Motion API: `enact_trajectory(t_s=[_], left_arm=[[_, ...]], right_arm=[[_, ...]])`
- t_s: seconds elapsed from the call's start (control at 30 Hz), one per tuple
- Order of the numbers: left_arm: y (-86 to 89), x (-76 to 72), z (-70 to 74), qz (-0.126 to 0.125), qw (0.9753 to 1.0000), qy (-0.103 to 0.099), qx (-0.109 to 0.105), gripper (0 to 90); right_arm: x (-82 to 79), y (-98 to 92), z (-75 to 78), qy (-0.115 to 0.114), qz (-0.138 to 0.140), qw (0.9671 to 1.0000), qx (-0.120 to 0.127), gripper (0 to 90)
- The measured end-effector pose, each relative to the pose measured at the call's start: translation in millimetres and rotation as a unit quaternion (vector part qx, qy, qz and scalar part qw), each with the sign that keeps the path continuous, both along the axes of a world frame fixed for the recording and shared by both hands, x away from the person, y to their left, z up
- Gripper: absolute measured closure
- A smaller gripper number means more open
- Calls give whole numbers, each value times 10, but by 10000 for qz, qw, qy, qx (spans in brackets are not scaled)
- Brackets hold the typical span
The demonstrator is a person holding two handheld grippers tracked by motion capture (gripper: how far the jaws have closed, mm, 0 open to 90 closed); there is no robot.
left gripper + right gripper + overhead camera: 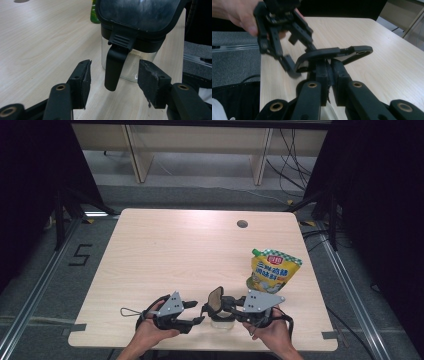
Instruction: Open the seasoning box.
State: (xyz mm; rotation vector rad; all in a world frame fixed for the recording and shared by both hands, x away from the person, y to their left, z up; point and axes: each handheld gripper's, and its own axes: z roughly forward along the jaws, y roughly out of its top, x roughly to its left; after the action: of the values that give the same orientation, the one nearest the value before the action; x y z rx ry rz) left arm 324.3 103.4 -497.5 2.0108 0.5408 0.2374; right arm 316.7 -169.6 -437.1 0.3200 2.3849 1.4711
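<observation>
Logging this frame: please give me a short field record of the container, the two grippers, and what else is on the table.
container: clear glass jar with a black hinged lid, near the table's front edge
lid state: swung up, open
latch tab: black tab hanging down from the lid
left gripper: open, jaws on either side of the latch tab, not touching it
right gripper: shut on the lid's edge
other item: yellow spouted pouch with green cap, right of the jar
surface: light wooden table
</observation>
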Motion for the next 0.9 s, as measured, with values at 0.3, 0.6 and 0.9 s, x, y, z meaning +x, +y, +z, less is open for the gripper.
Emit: enact_trajectory(t_s=[0.3, 0.6, 0.9], left_arm=[[-79, 36, -29, -249, 9994, -218, -43, 669], [-109, 0, -23, -131, 9994, -332, 50, 709], [-120, -19, -15, -96, 9996, -271, 84, 711]], right_arm=[[36, 190, 39, -61, 132, 9999, 11, 848], [63, 301, 35, 25, 187, 9998, 28, 841], [86, 379, 38, 50, 248, 9997, -33, 837]])
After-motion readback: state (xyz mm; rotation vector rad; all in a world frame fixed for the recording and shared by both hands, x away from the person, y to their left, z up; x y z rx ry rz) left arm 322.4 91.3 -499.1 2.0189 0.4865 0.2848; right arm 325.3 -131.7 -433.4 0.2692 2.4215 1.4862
